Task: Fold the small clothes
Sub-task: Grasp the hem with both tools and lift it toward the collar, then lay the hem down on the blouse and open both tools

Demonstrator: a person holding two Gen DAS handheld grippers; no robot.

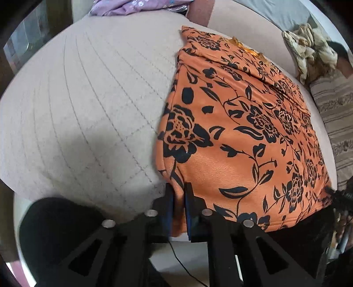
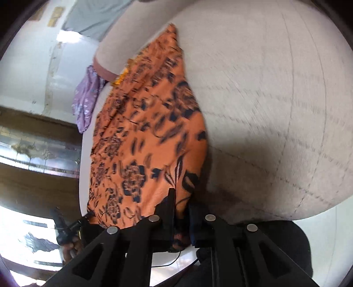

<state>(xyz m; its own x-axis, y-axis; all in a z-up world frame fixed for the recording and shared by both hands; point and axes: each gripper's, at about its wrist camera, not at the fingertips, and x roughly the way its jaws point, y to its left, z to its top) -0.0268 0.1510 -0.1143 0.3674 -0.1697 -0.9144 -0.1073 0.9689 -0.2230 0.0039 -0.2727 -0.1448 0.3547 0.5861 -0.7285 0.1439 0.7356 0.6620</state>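
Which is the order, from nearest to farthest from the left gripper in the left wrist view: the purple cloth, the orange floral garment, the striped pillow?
1. orange floral garment, pinched in the left gripper.
2. striped pillow, far right.
3. purple cloth, top edge.

Black tongs (image 1: 179,206) — blue pads (silver screws)

We find soft, even daylight in both views. The left wrist view is sharp; the right wrist view is motion-blurred, smearing the orange floral garment (image 2: 145,132). Shadows fall on the quilted cover (image 1: 88,99) near the camera. Fisheye curvature bends edges; corners are black.
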